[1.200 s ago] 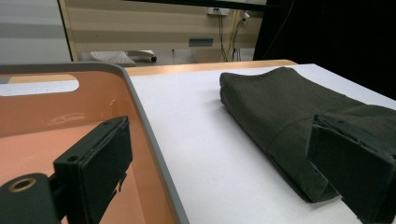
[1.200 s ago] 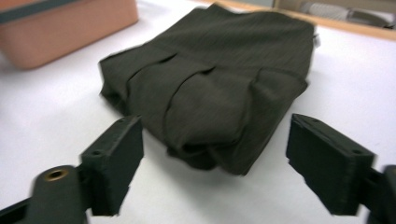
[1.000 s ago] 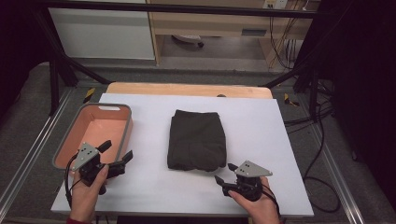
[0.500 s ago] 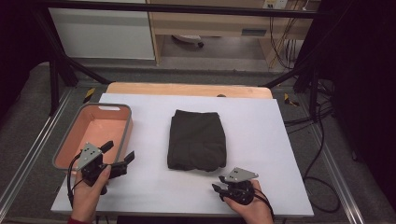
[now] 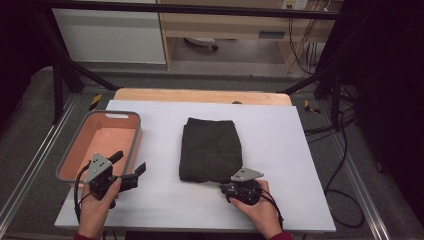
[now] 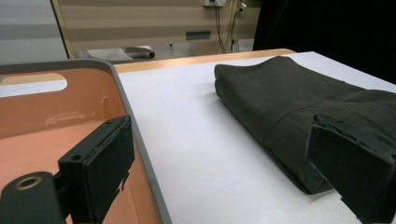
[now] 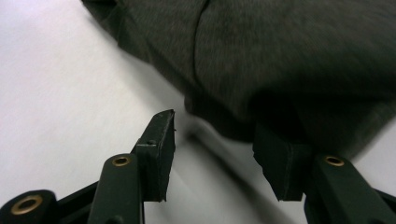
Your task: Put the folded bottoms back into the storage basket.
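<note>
- White table sheet (image 5: 160, 200): I see the folded dark olive-grey cloth garment (image 5: 210, 149) lying mid-table, long axis running away from me, short near edge facing my hands.
- Salmon-pink plastic bin with grey rim (image 5: 75, 159): sits left of the garment, apart from it, nothing visible inside.
- Right gripper (image 5: 226, 188): right at the garment's near right corner, so this is the nearer hand. In the right gripper view the jaws stand part-way apart and have just been opening a little; the fold's edge (image 7: 261, 116) sits just ahead of the pads, one pad already under the overhang, nothing clamped yet.
- Left gripper (image 5: 131, 169): jaws wide apart, empty, parked by the bin's near right corner, garment off to its right.
- My read: next move is a short push forward, then close on the corner.
</note>
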`<action>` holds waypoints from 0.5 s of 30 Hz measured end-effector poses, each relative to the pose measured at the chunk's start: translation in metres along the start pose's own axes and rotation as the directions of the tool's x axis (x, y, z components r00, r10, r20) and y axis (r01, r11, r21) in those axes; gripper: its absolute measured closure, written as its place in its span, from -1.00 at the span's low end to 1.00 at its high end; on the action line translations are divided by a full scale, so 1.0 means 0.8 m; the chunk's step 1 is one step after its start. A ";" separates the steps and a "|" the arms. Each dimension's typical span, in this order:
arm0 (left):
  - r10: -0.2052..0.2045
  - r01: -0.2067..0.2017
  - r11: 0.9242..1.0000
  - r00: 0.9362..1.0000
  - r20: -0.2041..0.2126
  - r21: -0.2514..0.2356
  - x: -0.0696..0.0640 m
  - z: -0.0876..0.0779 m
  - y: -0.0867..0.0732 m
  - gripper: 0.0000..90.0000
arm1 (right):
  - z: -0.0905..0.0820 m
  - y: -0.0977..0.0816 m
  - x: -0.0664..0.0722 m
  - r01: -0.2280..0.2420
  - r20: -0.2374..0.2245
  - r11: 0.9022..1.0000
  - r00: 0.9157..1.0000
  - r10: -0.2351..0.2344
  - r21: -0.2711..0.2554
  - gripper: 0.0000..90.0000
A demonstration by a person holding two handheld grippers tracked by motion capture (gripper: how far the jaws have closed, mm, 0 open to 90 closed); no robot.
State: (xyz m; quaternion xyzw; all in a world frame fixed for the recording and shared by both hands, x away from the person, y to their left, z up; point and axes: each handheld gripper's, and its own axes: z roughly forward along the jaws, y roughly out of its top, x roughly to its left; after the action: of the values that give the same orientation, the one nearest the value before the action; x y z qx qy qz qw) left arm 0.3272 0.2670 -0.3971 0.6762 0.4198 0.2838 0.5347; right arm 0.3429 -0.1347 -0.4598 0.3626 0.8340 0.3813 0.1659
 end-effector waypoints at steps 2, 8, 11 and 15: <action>0.011 -0.011 1.000 1.000 -0.007 -0.017 -0.001 -0.002 0.002 -0.80 | 0.004 0.003 -0.001 0.005 0.002 1.000 1.000 -0.005 -0.011 0.35; 0.009 -0.009 1.000 1.000 -0.008 -0.014 -0.001 -0.002 0.001 -0.79 | 0.001 0.005 -0.006 0.055 -0.024 0.998 0.998 -0.056 -0.026 0.88; 0.012 -0.012 0.999 1.000 -0.008 -0.036 -0.003 -0.006 0.003 -0.79 | -0.004 0.005 -0.008 0.062 -0.037 0.998 0.997 -0.063 -0.026 0.89; 0.010 -0.010 1.000 1.000 -0.010 -0.028 -0.003 -0.005 0.002 -0.78 | -0.014 0.002 -0.012 0.040 -0.058 0.999 0.997 -0.042 -0.027 0.89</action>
State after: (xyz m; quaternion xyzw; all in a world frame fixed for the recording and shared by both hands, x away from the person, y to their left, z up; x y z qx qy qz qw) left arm 0.3233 0.2670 -0.3941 0.6694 0.4150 0.2956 0.5407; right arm 0.3438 -0.1471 -0.4511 0.3318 0.8409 0.3989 0.1538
